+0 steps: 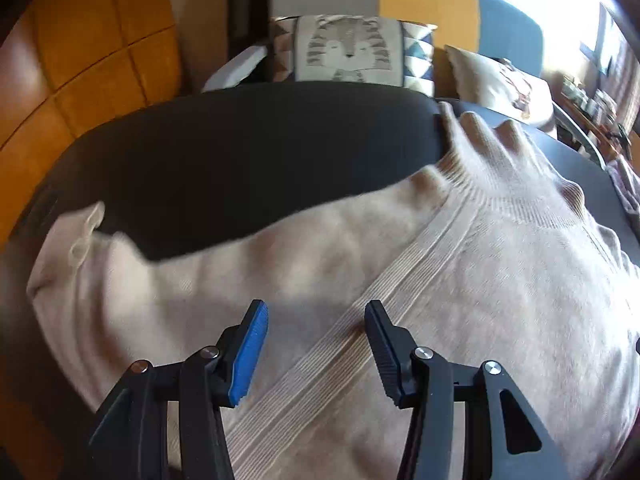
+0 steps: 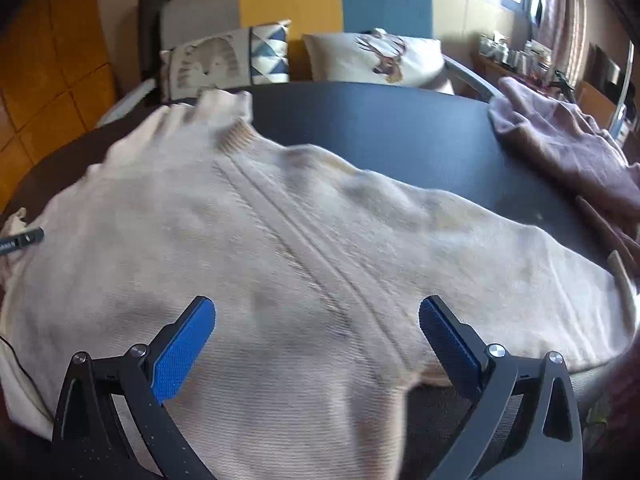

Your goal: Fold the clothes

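A cream knit sweater lies spread flat on a black table, collar toward the far edge, a ribbed band running down its middle. One sleeve reaches left. My left gripper is open and empty just above the sweater's body beside the ribbed band. In the right wrist view the same sweater fills the table, the other sleeve reaching right. My right gripper is open wide and empty above the sweater's lower body. The left gripper's tip shows at the left edge of the right wrist view.
A mauve garment lies heaped at the table's right edge. Behind the table stands a grey, yellow and blue sofa with patterned cushions. An orange tiled wall is at the left. A cluttered shelf is at the far right.
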The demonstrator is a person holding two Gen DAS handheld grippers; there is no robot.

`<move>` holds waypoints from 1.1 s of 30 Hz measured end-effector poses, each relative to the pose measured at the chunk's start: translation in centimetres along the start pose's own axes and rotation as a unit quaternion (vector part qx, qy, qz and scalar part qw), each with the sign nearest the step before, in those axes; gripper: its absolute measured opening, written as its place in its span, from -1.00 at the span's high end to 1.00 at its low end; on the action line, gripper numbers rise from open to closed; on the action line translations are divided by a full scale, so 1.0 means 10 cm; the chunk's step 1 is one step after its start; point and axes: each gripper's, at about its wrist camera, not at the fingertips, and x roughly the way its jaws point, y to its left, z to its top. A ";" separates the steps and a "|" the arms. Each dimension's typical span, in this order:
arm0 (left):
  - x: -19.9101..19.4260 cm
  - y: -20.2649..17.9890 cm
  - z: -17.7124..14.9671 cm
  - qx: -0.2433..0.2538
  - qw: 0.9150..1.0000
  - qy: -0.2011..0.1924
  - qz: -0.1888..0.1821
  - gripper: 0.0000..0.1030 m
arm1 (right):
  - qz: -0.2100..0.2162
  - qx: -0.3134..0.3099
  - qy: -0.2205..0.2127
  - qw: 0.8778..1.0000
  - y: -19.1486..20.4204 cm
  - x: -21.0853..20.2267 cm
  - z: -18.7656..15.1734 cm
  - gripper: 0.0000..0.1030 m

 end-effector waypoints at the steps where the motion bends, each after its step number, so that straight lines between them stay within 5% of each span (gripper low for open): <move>1: -0.02 0.03 -0.04 -0.005 1.000 0.001 0.000 -0.01 | 0.010 0.000 0.002 1.000 0.04 0.01 0.02 -1.00; 8: 0.01 0.10 -0.16 -0.005 1.000 -0.005 -0.003 -0.03 | 0.013 -0.027 0.035 0.999 0.34 0.27 -0.06 -1.00; 15: 0.27 0.19 0.09 0.001 1.000 -0.009 0.005 -0.33 | -0.003 -0.008 0.024 1.000 0.42 0.35 -0.01 -1.00; 20: 0.28 0.21 0.19 -0.009 1.000 0.009 0.005 -0.33 | 0.020 -0.011 0.028 0.999 0.36 0.30 0.01 -1.00; 22: 0.19 0.20 0.16 -0.017 1.000 0.016 0.006 -0.28 | 0.011 0.002 -0.007 1.000 0.17 0.11 -0.04 -1.00; 27: -0.19 -0.03 0.13 0.000 1.000 -0.011 -0.011 -0.28 | -0.103 0.060 -0.073 0.990 -0.72 -0.30 -0.20 -1.00; 33: -0.52 -0.54 0.17 0.045 0.996 -0.023 -0.069 -0.28 | -0.219 0.140 -0.061 0.964 -2.02 -0.36 -0.37 -1.00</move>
